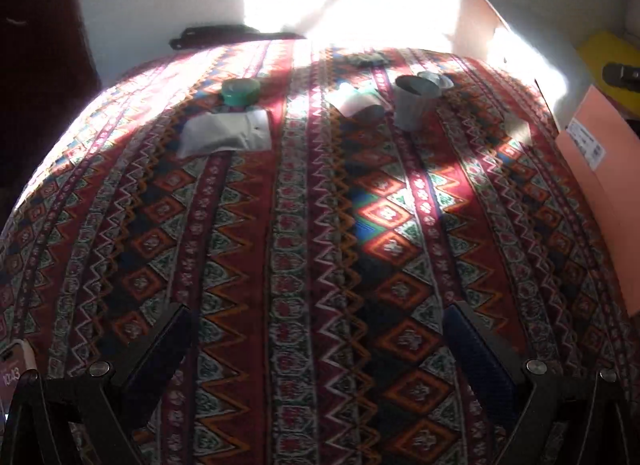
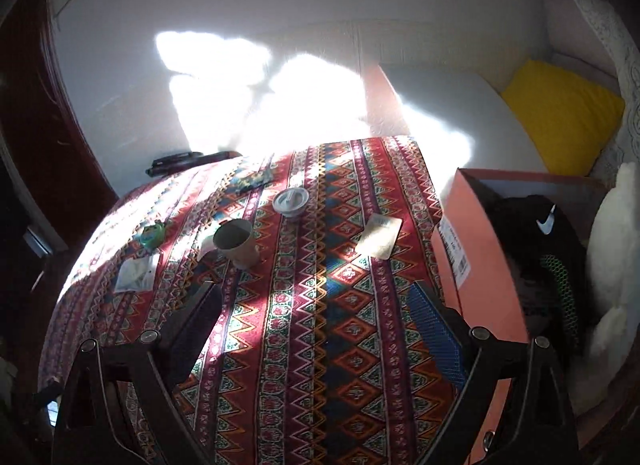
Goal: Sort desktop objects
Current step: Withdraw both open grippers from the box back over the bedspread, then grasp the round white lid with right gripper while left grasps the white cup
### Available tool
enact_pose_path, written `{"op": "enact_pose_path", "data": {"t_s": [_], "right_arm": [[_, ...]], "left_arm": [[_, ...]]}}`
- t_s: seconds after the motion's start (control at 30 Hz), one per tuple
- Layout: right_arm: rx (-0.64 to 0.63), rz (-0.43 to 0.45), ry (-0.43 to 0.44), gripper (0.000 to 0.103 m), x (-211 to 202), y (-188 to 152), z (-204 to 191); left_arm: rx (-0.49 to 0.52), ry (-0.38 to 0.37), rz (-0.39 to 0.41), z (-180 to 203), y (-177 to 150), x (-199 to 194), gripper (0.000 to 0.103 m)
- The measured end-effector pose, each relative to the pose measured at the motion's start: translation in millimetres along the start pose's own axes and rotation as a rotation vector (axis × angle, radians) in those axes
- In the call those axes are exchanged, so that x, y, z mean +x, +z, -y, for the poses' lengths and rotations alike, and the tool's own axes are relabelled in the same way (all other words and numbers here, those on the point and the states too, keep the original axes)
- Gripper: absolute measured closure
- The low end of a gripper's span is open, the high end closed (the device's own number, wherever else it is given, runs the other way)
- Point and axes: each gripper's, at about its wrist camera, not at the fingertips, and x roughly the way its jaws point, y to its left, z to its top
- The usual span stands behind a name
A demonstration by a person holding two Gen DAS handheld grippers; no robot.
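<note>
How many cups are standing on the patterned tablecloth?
1. The grey paper cup stands upright near the table's far side, between the round grey lid and the green tape roll. None seems hidden.

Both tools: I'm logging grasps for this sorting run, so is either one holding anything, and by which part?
Nothing is held. The left tool and right tool are both open over the patterned cloth, with only cloth between their fingers.

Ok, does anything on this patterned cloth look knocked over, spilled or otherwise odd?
Nothing looks spilled. The grey cup stands a little tilted on the patterned cloth, and the round lid lies apart behind it. Both grippers are open and empty.
</note>
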Motion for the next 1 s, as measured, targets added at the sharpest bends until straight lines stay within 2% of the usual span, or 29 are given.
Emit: {"op": "enact_pose_path", "data": {"t_s": [0.1,0.2,0.3,0.47,0.63,0.8,0.9,1.0], "right_arm": [[0.022,-0.054,0.002,0.008,22,-8,-4],[0.03,-0.087,-0.012,0.008,38,-13,2],[0.028,-0.107,-0.044,0.008,50,-17,10],[0.062,-0.163,-0.059,0.008,69,-23,28],[0.125,-0.219,-0.058,0.008,87,-30,52],[0.195,-0.216,-0.069,0.008,91,-32,82],[0.215,-0.215,-0.003,0.01,90,-28,91],[0.211,-0.207,0.0,0.01,92,-25,91]], "left_arm": [[-0.049,0.017,0.034,-22,-5,1,0.001],[-0.067,-0.011,0.029,-32,-9,4,0.001],[-0.06,-0.002,0.045,-33,-12,3,0.001],[-0.076,-0.034,0.034,-28,-13,13,0.001],[-0.042,-0.065,0.039,-7,-6,27,0.001],[0.034,-0.091,0.051,29,12,45,0.001],[0.074,-0.12,0.052,51,29,65,0.001],[0.133,-0.131,0.057,78,50,91,0.001]]}}
